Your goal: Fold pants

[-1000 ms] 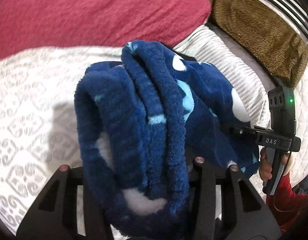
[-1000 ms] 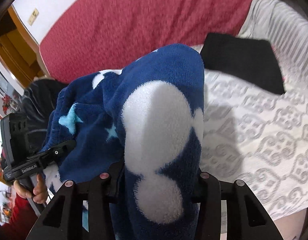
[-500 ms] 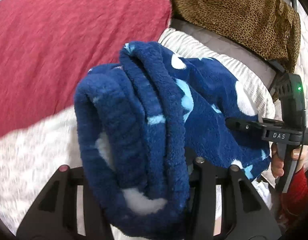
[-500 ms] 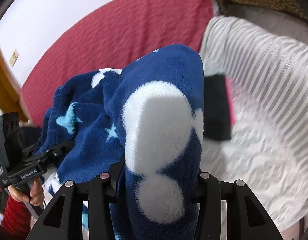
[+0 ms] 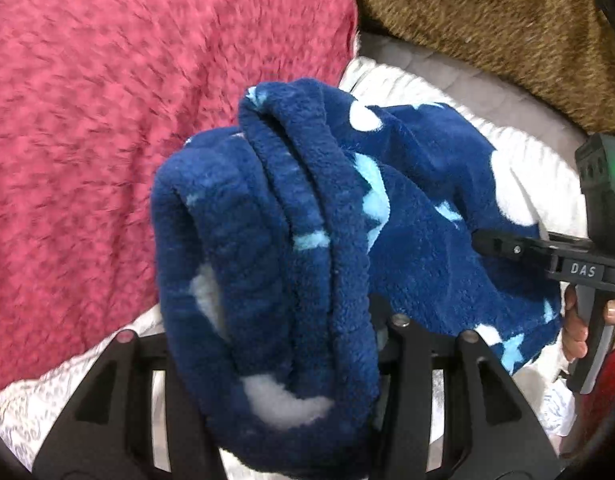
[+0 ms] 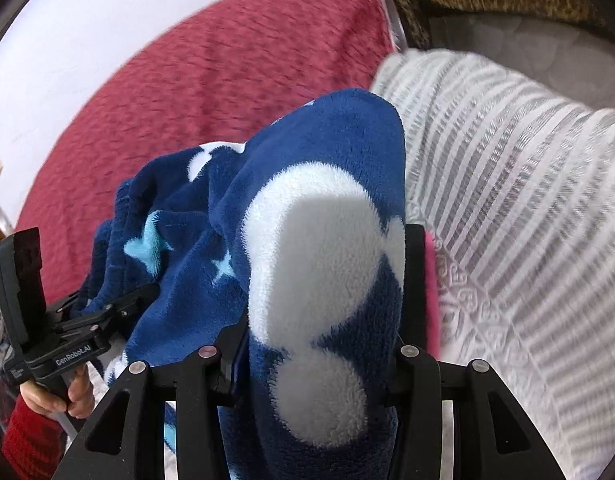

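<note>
Fleece pants [image 5: 267,240]: soft, thick, light, floppy; I am carrying them bunched above the bed [image 6: 507,200], my left gripper [image 5: 275,340] loosening around one wad, my right gripper [image 6: 319,344] clamping another, seams gripping best.

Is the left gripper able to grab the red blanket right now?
Probably not. The left gripper is already full: the bunched blue pants fill the gap between its jaws and hide the red blanket beyond. It would need to put them down first.
</note>
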`<state>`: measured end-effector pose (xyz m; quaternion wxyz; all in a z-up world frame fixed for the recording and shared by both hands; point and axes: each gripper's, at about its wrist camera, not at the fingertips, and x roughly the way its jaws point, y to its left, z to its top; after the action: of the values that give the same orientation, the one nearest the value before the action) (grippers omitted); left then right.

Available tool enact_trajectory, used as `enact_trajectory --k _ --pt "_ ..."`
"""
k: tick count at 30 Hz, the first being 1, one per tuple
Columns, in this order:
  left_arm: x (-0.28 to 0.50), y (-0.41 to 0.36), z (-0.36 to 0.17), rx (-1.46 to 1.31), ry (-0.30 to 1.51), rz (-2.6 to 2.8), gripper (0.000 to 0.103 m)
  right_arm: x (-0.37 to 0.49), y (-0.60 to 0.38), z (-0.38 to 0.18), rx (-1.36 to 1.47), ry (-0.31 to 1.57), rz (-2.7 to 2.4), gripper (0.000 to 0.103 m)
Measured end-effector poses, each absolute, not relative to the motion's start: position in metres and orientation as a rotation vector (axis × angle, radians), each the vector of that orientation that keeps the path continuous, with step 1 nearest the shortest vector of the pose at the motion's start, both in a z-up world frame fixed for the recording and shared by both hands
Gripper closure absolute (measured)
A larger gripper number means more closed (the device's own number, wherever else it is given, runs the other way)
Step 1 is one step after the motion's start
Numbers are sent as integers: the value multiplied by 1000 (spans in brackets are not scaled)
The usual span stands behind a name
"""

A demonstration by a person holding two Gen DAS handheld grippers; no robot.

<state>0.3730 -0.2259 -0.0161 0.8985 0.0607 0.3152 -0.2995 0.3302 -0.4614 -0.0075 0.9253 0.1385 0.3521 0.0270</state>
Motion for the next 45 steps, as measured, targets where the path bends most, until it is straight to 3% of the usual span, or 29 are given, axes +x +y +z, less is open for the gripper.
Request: enact_trajectory --k 5,8,13,16,25,34,45 --pt "434 -255 -98 194 806 -499 45 384 -492 -78 339 862 1 50" --pt "436 -256 -130 227 739 -433 21 395 -499 -125 344 879 -22 37" --pt "429 -256 -126 280 730 -451 21 383 -505 -131 351 823 1 34" --pt "420 -264 -119 335 700 -422 21 380 -498 -122 288 836 -59 29" --pt "357 -254 -59 305 586 -393 21 312 -464 -51 68 757 -157 26" --pt "228 -220 19 222 520 -413 17 204 -411 11 91 552 -191 18" --pt "101 -162 36 124 502 -358 15 79 -348 36 77 538 -219 18"
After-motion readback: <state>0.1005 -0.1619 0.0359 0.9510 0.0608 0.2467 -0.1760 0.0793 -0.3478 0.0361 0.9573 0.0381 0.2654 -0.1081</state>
